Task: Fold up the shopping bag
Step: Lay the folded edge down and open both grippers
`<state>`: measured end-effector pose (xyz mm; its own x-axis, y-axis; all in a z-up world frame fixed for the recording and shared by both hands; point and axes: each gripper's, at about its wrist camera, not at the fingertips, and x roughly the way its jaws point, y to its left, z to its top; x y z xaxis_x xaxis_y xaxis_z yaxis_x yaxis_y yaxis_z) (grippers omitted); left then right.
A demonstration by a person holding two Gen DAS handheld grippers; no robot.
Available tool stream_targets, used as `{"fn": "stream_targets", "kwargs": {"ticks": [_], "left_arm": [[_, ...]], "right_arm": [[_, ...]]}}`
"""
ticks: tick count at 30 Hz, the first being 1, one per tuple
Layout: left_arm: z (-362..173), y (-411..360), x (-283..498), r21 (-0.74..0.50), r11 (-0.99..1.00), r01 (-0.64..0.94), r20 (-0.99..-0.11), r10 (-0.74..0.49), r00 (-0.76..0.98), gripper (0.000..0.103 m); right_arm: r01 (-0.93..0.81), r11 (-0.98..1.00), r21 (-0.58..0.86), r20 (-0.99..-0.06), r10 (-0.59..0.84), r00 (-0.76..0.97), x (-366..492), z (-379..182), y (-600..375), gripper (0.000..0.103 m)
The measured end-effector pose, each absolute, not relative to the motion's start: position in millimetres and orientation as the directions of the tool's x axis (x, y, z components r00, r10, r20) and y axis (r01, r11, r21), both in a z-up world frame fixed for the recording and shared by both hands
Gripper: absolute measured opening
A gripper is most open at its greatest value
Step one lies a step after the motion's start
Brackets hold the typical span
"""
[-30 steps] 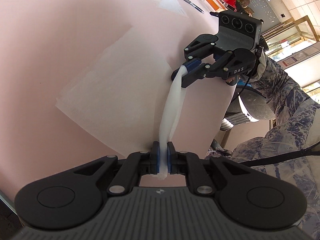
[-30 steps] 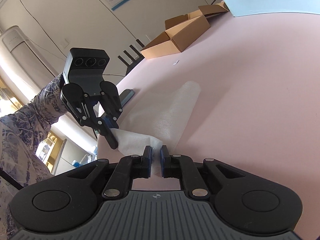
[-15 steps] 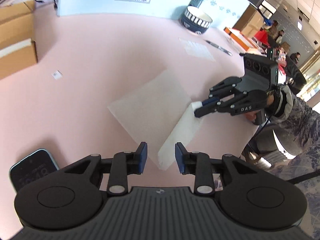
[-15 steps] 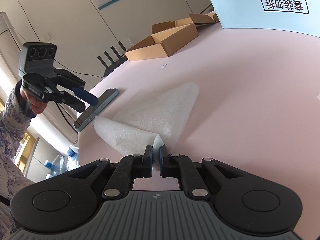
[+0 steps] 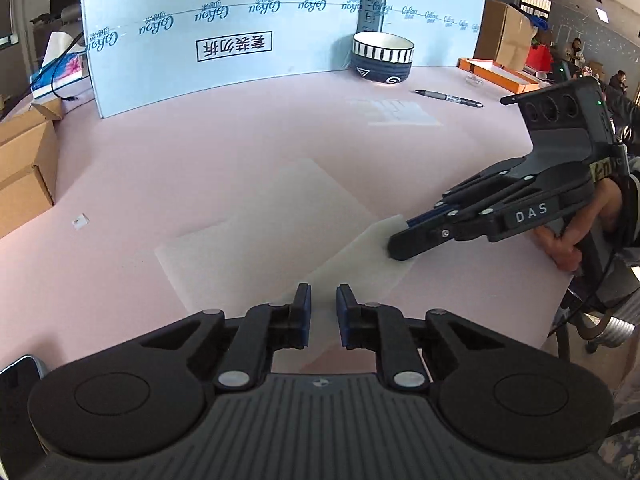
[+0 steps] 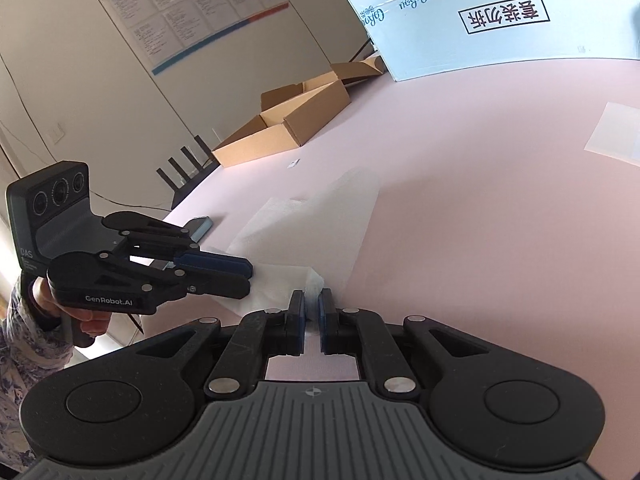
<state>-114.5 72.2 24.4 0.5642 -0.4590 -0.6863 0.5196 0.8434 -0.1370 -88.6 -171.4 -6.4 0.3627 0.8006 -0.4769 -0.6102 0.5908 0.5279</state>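
1. My right gripper (image 6: 312, 300) is clenched on a corner of the shopping bag (image 5: 280, 232), white film pinched between its fingers (image 6: 297, 312).
2. My left gripper (image 5: 322, 304) is closing; the bag's near edge lies between its fingers (image 5: 303, 312), which do not press it.
3. The bag lies flat on the pink table (image 5: 200, 160), spreading ahead of both fingertips, one flap folded over.

I'm looking at a striped bowl (image 5: 382, 57) sitting before the blue board (image 5: 224, 36), a pen (image 5: 448, 98) lying nearby, cardboard boxes (image 6: 280, 120) and a phone (image 6: 200, 227) resting at my table's (image 5: 200, 152) edge.
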Motion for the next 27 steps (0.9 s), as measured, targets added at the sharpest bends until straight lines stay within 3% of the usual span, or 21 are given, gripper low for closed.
{"fn": "stream_targets", "kwargs": {"ticks": [4,5,7,13,18,27], "left_arm": [[18.8,78.1,-105.1,-0.178,0.816,0.550,-0.686,-0.503,0.526,0.012],[18.3,79.1,-104.5,-0.185,0.813,0.552,-0.688,-0.508,0.518,0.012],[18.3,82.3,-98.9,-0.216,0.805,0.552,-0.697,-0.523,0.491,0.012],[17.1,96.1,-80.0,-0.346,0.770,0.536,-0.709,-0.588,0.388,0.012],[12.8,106.0,-64.7,-0.447,0.737,0.507,-0.703,-0.640,0.310,0.012],[12.4,103.0,-59.0,-0.456,0.713,0.533,-0.709,-0.653,0.267,0.012]], "right_arm": [[-0.604,0.598,0.527,-0.450,0.799,0.398,-92.2,-5.0,-176.2,0.012],[-0.602,0.611,0.513,-0.442,0.790,0.425,-96.3,-3.2,-178.5,0.023],[-0.605,0.657,0.450,-0.442,0.752,0.489,-109.3,1.0,-183.3,0.028],[-0.699,0.705,-0.117,-0.432,0.598,0.676,-176.4,15.9,-165.7,0.028],[-0.656,0.487,-0.577,-0.416,0.515,0.749,-199.7,5.2,-121.9,0.036],[-0.588,0.261,-0.766,-0.416,0.497,0.762,-202.5,-16.6,-109.7,0.040]]}}
